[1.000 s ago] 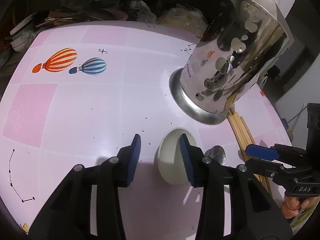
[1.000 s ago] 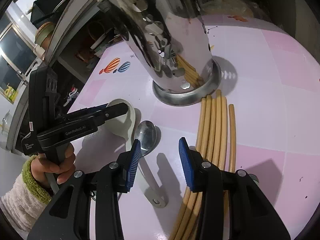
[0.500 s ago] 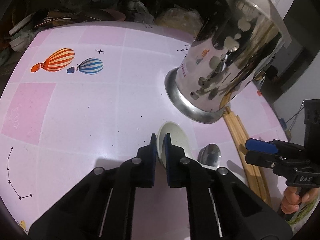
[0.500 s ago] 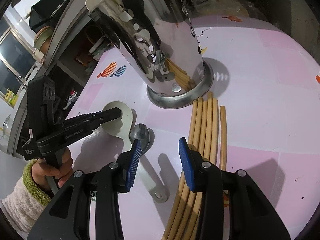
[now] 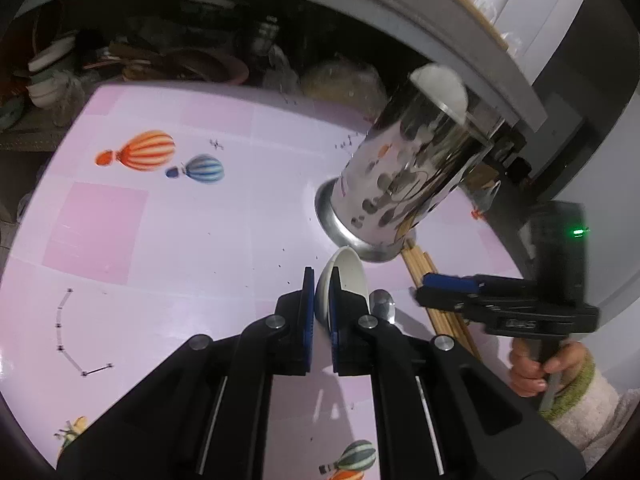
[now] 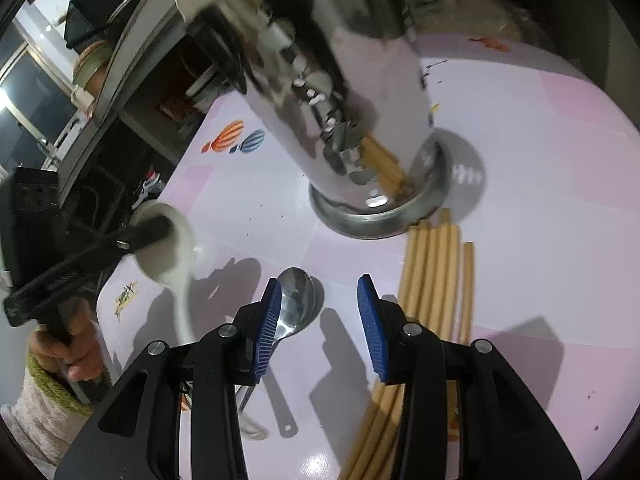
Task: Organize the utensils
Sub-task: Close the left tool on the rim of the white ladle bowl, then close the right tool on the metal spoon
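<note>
White ladle [image 5: 341,280] pinched in left hand-held gripper [image 5: 320,312] (bowl tilted), right hand-held gripper [image 6: 320,320] parted, empty.

Cream spoon [image 5: 340,276], pink balloon-print cloth [image 5: 160,248]

It was a home kitchen: a counter [image 5: 192,240] under a pink balloon-print cover, a perforated steel utensil holder [image 5: 404,184] standing on it, stacked bowls and plates [image 5: 52,76] crowded along its far edge, and chopsticks [image 6: 432,264] beside a metal spoon [image 6: 296,296].
</note>
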`<action>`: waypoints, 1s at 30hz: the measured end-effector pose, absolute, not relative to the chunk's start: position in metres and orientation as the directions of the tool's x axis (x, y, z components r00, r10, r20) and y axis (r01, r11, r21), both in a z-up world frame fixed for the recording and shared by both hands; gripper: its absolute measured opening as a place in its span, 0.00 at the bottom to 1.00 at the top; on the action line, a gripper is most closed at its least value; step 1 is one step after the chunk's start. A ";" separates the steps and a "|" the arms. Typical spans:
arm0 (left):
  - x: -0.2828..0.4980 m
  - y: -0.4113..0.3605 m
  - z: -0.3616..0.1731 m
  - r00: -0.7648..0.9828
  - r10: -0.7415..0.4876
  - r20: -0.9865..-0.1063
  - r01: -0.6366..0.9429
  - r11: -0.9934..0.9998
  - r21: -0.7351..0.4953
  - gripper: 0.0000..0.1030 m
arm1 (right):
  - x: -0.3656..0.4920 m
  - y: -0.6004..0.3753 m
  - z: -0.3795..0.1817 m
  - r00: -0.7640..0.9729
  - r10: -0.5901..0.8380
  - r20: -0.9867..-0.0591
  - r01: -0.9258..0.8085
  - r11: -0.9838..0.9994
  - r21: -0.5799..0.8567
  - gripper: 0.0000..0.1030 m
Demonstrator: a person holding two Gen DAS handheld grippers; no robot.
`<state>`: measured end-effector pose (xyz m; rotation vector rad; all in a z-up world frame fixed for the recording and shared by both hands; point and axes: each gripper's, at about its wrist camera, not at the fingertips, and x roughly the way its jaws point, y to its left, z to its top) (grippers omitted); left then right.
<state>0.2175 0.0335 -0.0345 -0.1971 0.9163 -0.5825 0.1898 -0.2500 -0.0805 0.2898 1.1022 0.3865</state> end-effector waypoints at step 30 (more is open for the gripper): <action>0.202 0.080 -0.014 0.533 -0.552 -0.642 0.352 0.834 -0.425 0.06 | 0.209 -0.197 -0.094 0.354 0.328 -0.876 -0.356 0.913 0.198 0.18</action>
